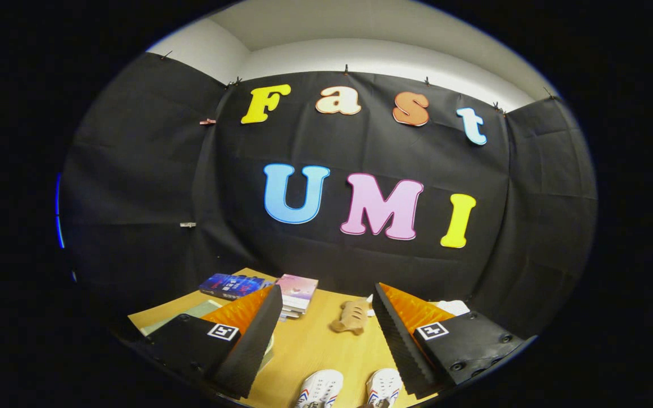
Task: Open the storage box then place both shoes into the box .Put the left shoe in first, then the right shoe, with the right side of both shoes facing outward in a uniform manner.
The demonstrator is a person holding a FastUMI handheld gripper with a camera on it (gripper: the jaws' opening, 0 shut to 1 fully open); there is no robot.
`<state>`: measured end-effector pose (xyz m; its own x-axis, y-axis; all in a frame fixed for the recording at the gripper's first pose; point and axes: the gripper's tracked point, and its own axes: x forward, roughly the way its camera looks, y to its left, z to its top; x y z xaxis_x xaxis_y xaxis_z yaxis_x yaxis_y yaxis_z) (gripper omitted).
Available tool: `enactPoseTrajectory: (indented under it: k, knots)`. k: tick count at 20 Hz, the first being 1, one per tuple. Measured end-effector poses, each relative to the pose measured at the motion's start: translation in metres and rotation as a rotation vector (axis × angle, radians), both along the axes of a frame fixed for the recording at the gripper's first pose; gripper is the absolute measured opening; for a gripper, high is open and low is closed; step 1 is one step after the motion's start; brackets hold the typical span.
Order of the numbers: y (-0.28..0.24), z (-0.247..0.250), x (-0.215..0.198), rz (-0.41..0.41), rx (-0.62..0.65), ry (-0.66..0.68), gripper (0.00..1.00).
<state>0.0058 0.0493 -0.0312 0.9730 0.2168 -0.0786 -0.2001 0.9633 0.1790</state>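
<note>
Two white shoes with red and blue side stripes lie on the wooden table close below me: one shoe [319, 389] between my fingers and the other shoe [384, 387] beside the right finger. My gripper [326, 303] is held above the table, open, with nothing between its fingers. The left finger [255, 334] and the right finger [397, 340] stand wide apart, tips pointing toward the far wall. I cannot pick out a storage box.
On the wooden table [309, 340], beyond the left finger, lie a blue book [230, 285] and a stack of books [297, 294]. A small tan plush toy [351, 317] lies ahead between the fingers. Something white [454, 307] sits behind the right finger. Black cloth walls close the booth.
</note>
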Motion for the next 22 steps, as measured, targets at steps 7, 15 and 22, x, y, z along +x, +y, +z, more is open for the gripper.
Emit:
enactPoseTrajectory:
  k: [7,15,22]
  knots:
    - [0.064,-0.041,-0.009,0.316,0.274,0.178,0.98]
    - [0.112,-0.097,-0.027,0.578,0.551,0.394,0.98]
    - [0.157,-0.163,-0.052,0.803,0.86,0.721,0.98]
